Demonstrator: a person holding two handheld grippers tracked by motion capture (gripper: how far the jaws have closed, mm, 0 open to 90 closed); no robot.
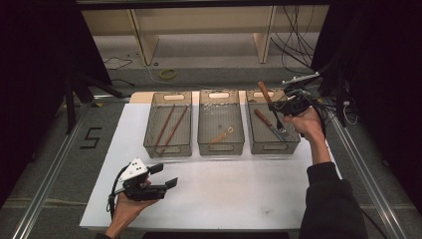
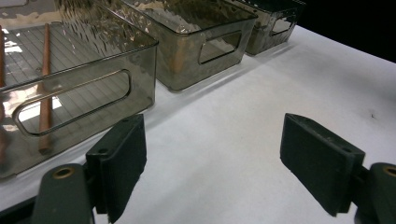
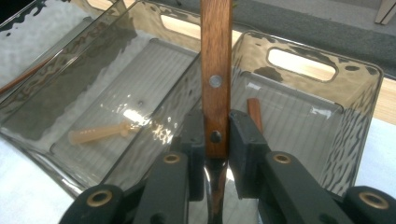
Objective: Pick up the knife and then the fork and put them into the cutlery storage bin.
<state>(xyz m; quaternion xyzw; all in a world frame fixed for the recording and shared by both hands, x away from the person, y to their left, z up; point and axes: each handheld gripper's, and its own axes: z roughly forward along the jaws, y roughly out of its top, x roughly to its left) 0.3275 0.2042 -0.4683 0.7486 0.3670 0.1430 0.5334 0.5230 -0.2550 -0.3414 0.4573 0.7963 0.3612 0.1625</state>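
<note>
From above, your right tongs (image 1: 284,110) grip a wooden-handled fork (image 1: 272,107) tilted over the right-hand bin (image 1: 293,142), your left tongs (image 2: 224,163) gape wide over the white surface (image 2: 243,116), and the right gripper view shows the handle (image 3: 216,70) clamped, pointing away.

Between the right gripper's (image 3: 216,140) matt black fingers (image 3: 243,144), which looked like hard rubber or plastic, sat the fork's (image 3: 215,79) handle: reddish-brown wood, smooth with a soft sheen, set with dull metal rivets. Beyond those fingers the bins (image 3: 327,135) were smoky see-through plastic, glossy, with rippled walls and ribbed floors. Ahead and left of them lay a pale, waxy-looking plastic utensil (image 3: 100,133). The left gripper's (image 2: 212,163) fingers (image 2: 122,163) were the same matt black, with brassy bushings at their bases; under them the worktop (image 2: 224,135) was white, matt and smooth. Past its left finger, the chopsticks (image 2: 45,88) were plain brown wood
</note>
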